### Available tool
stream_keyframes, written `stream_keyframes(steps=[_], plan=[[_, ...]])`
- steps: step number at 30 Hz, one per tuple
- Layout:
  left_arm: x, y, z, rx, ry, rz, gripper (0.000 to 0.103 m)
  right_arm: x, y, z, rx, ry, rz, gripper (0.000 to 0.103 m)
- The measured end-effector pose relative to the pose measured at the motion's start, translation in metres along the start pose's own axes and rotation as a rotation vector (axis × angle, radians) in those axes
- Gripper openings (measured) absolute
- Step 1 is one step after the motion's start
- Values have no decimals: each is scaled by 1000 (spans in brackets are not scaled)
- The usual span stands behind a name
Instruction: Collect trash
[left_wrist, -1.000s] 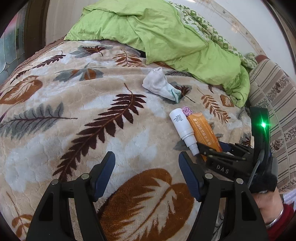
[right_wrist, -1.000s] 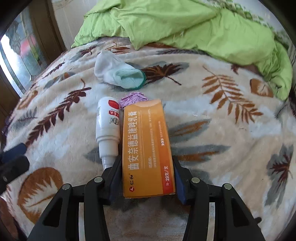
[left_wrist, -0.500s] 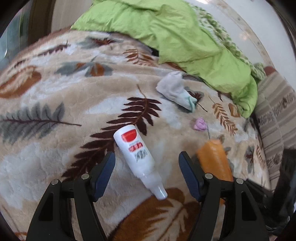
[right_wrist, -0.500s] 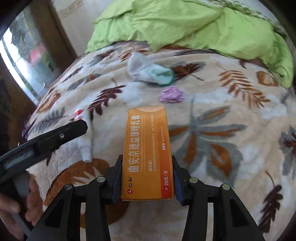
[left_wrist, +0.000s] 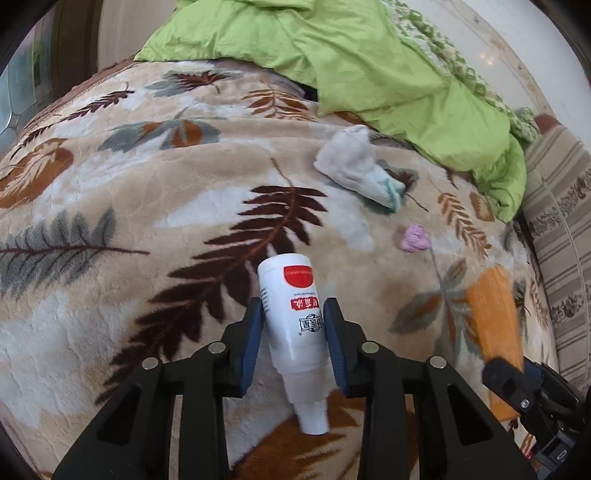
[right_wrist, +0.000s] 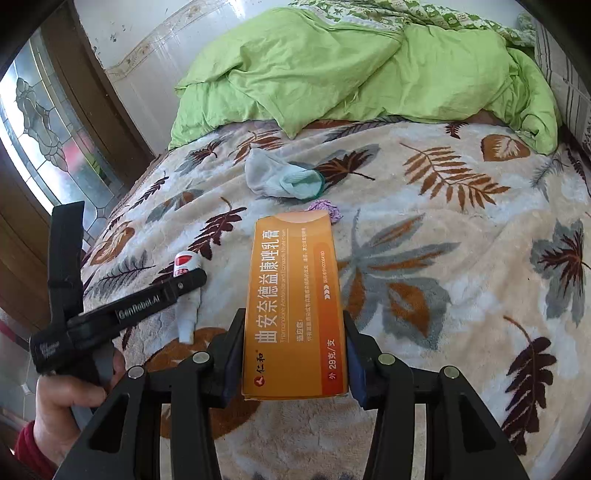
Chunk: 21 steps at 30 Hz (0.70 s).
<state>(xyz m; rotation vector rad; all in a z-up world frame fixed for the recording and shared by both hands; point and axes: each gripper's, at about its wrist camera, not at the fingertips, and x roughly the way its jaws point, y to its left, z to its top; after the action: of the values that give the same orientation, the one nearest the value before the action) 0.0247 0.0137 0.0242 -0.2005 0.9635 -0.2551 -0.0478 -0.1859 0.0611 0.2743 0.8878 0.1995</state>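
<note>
Left gripper clamps its fingers on the white bottle lying on the leaf-patterned bed blanket; right gripper grips the orange box (held above the blanket), sock beyond.

Leaf-print bed: sock, duvet, purple wad

Left gripper clamped tight, angled steeply down — right gripper likewise pitched down, jaws partway closed on a load.
</note>
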Motion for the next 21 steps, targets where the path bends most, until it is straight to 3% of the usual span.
stream_keyframes(steps=[5, 13, 21], plan=[[-30, -18, -12, 67, -94, -27, 29, -14, 5, -3, -5, -50, -14, 50], [-102, -40, -40, 149, -271, -35, 29, -68, 11, -37, -25, -184, -25, 50], [-151, -48, -78, 205, -345, 11, 29, -101, 16, -69, -39, -229, -31, 50]])
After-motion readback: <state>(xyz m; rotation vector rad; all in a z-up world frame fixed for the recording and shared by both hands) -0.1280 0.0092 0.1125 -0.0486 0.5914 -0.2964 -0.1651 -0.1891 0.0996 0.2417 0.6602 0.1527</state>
